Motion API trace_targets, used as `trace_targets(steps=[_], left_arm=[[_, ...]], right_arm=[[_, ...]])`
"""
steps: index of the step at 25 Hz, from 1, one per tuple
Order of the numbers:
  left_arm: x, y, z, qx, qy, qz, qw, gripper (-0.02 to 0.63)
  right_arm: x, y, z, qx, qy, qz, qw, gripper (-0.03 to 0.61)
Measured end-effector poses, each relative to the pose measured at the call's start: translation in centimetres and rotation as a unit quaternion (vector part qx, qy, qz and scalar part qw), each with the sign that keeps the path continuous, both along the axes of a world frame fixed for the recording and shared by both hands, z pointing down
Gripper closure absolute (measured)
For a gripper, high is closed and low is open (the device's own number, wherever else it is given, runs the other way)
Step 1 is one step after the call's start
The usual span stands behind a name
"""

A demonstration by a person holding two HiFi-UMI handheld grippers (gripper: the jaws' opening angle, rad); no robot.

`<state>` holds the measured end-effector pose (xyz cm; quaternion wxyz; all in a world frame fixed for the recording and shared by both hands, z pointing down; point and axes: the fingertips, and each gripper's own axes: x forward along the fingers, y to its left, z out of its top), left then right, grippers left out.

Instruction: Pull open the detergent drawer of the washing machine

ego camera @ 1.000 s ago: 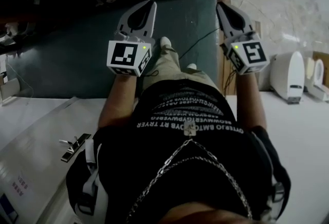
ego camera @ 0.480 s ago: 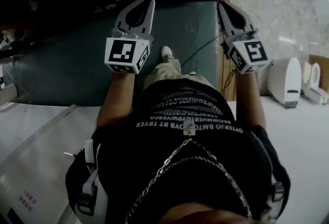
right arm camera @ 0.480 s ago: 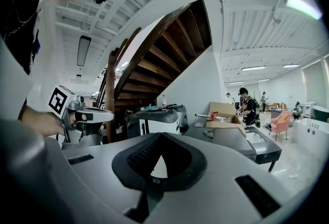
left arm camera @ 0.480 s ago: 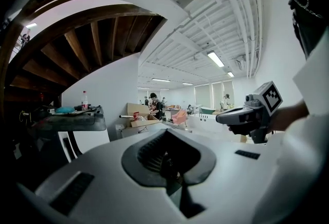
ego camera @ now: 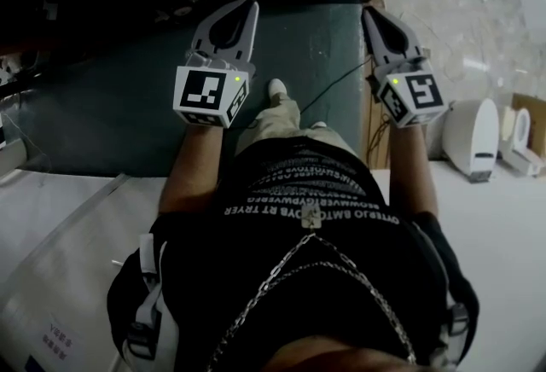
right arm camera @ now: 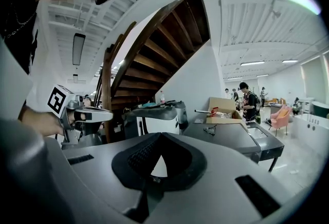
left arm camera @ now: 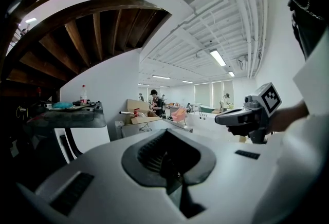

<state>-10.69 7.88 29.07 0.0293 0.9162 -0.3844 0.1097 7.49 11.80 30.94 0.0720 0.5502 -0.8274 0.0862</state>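
Note:
I see no washing machine drawer that I can tell apart. A white appliance [right arm camera: 158, 124] with a dark top stands below the wooden stairs; its front is too small to read. In the head view my left gripper [ego camera: 243, 8] and right gripper [ego camera: 373, 14] are held out level over a dark green mat [ego camera: 119, 97], side by side and apart. Both sets of jaws meet at the tips with nothing between them. The left gripper view shows its own jaws [left arm camera: 165, 133] closed and the right gripper [left arm camera: 220, 119] off to the right. The right gripper view shows its jaws [right arm camera: 160, 136] closed too.
A grey table [right arm camera: 231, 138] carries a cardboard box [right arm camera: 225, 109], and people stand beyond it. Wooden stairs [right arm camera: 154, 58] rise overhead. White rounded fixtures [ego camera: 474, 136] stand at the right, and a white surface [ego camera: 51, 251] lies at the lower left. A black cable [ego camera: 328, 78] crosses the mat.
Both grippers have moved forward over the mat along with the person. The white surface at the left has slid down the frame. The jaws have stayed closed.

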Motion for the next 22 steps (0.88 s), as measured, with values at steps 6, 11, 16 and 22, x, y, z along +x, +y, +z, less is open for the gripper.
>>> trace_targets(steps=[6,11,16,22], left_arm=[[0.0,-2.4,-1.5,0.014,0.011,0.013,0.9998,0.609],[-0.8,-4.3,-1.6,0.012,0.014,0.022,0.9996,0.611],[-1.3,-5.6,-1.6,0.01,0.018,0.041,0.9989,0.611],[-1.5,-7.0,-1.6,0.009,0.024,0.06,0.9979,0.611]], right_arm=[[-0.9,-2.1,-0.7,0.009,0.002,0.006,1.0,0.575],[-1.5,-3.4,-1.5,0.011,0.006,0.016,1.0,0.575],[-2.2,-4.5,-1.9,0.005,-0.004,0.028,1.0,0.575],[-2.8,-5.4,-2.7,0.011,0.01,0.04,0.999,0.576]])
